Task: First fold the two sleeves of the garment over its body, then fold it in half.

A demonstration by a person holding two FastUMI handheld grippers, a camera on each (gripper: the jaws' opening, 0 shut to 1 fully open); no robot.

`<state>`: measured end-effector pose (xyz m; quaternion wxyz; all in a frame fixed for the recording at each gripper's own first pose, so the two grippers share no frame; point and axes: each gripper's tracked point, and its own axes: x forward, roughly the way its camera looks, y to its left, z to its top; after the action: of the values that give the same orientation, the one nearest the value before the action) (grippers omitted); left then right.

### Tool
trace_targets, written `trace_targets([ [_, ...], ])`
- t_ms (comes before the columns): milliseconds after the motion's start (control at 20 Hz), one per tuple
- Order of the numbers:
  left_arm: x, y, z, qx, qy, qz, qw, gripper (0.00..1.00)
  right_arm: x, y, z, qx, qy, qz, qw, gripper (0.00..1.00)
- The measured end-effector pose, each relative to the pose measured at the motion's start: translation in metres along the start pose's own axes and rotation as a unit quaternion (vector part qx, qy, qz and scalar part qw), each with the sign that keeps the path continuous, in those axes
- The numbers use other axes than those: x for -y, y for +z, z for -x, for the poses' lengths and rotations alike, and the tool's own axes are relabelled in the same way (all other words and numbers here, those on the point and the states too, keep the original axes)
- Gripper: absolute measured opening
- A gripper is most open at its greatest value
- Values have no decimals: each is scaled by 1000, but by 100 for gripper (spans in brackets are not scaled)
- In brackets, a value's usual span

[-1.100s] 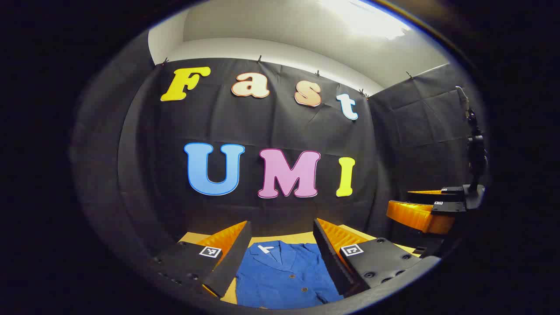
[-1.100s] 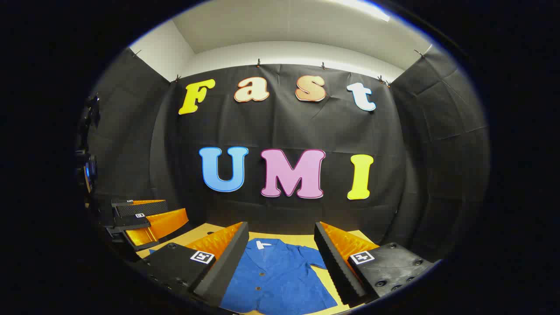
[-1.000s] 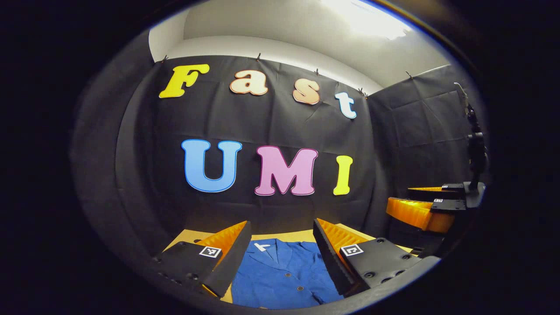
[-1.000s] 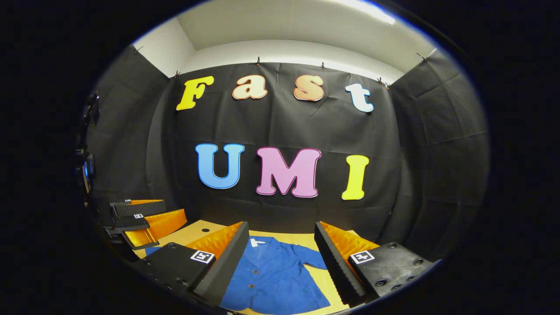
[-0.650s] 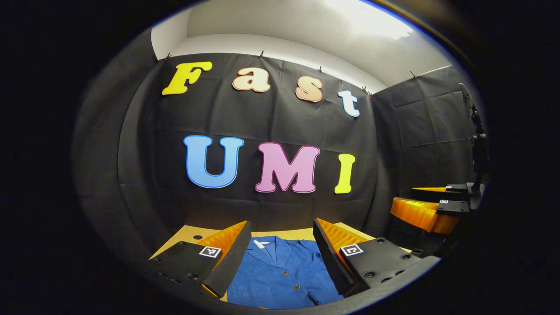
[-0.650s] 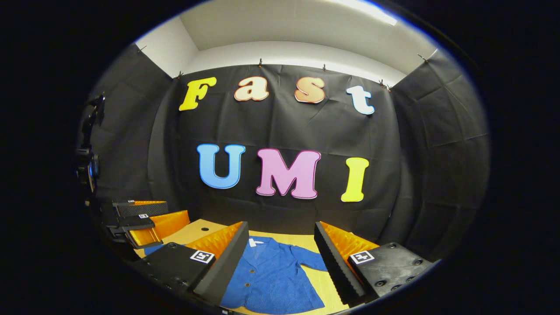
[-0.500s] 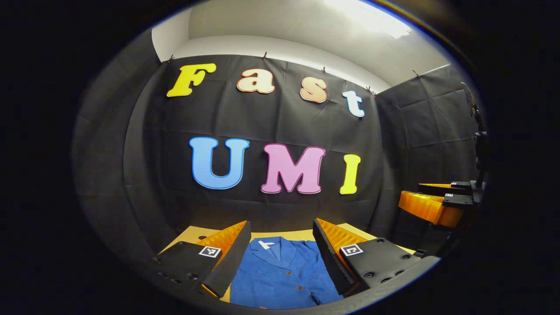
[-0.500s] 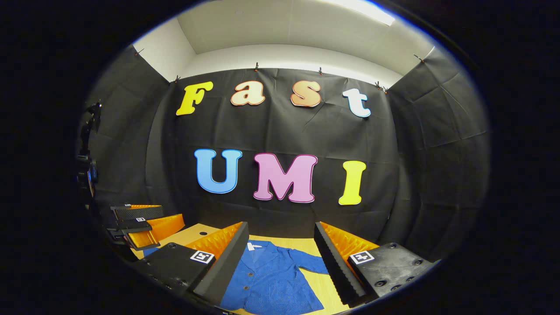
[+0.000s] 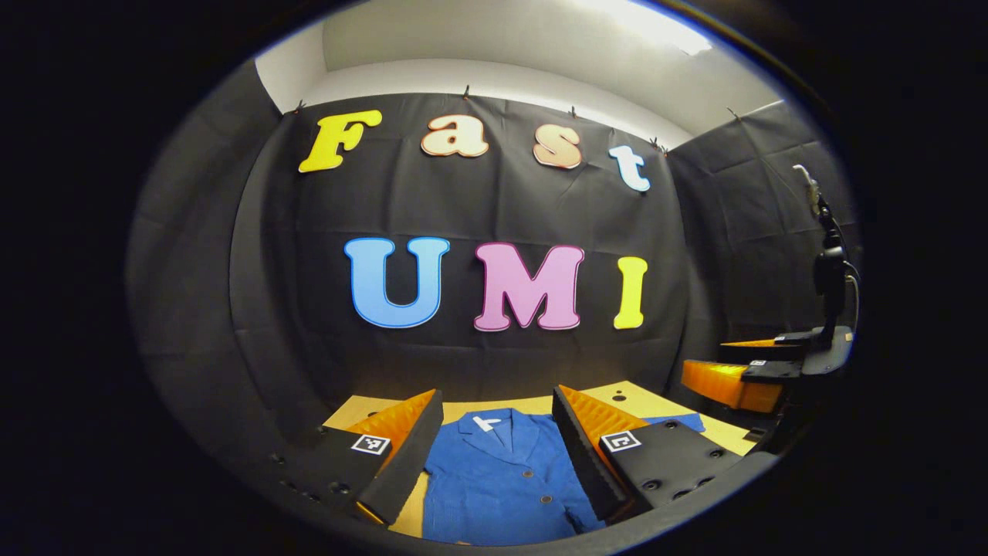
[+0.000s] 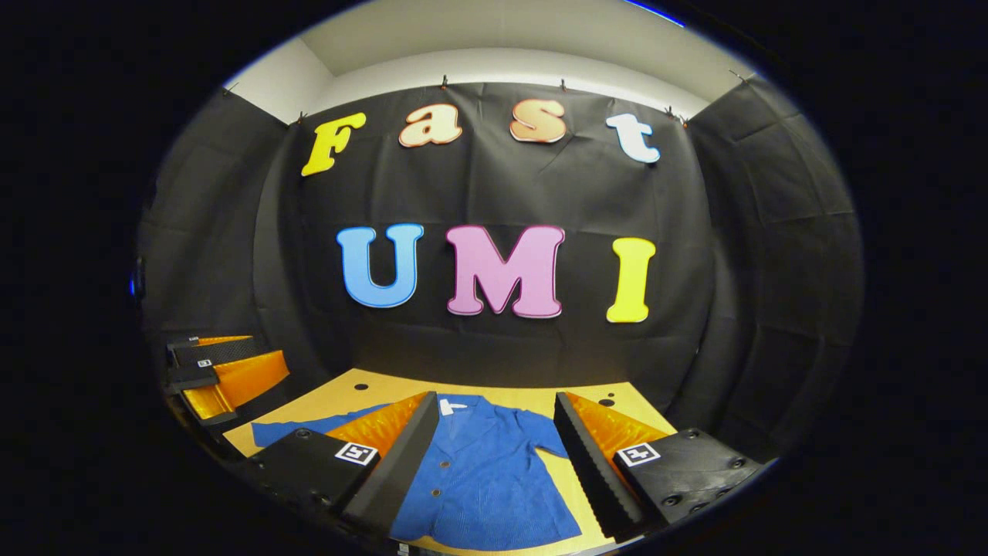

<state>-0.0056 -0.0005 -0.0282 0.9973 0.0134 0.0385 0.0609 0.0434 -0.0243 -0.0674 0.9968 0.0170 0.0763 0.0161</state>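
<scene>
A blue button-up shirt point(image 9: 502, 479) lies flat on the wooden table point(image 9: 587, 395), collar toward the back wall, sleeves spread out. My left gripper point(image 9: 494, 432) hovers above its body, open, nothing between the fingers. In the right gripper view the shirt point(image 10: 482, 479) shows with its right sleeve point(image 10: 544, 440) and left sleeve point(image 10: 309, 428) stretched sideways. My right gripper point(image 10: 494, 432) also hangs open above it, holding nothing. The left gripper point(image 10: 220, 374) shows far left in that view; the right gripper point(image 9: 752, 371) shows far right in the left gripper view.
The tan table top point(image 10: 370, 384) has small round holes near its back edge. Black cloth walls close the booth behind and on both sides. A dark stand point(image 9: 830, 270) rises at the far right of the left gripper view.
Both cameras have tilted downward, so more of the table and the shirt's spread sleeves come into view. Both grippers stay open and apart from the cloth.
</scene>
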Motion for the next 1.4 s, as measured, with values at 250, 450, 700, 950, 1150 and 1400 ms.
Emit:
trace_targets([
  [250, 2, -7, 4, -16, 16, -32, 999, 81, 50, -81, -46, -116, -17, -47, 992, 96],
  [450, 2, -15, -4, -31, 41, -39, 998, 81, 130, -154, -72, -218, -80, -110, 966, 96],
  [700, 17, -28, -31, -59, 65, -6, 996, 81, 245, -223, -107, -285, -150, -143, 936, 97],
  [950, 51, -36, -71, -75, 51, 42, 995, 81, 349, -291, -133, -354, -234, -155, 892, 99],
  [1150, 60, -55, -77, -103, 52, 26, 993, 81, 402, -329, -145, -396, -273, -163, 861, 99],
  [1400, 62, -78, -66, -137, 68, 37, 988, 82, 412, -354, -138, -435, -271, -202, 835, 99],
])
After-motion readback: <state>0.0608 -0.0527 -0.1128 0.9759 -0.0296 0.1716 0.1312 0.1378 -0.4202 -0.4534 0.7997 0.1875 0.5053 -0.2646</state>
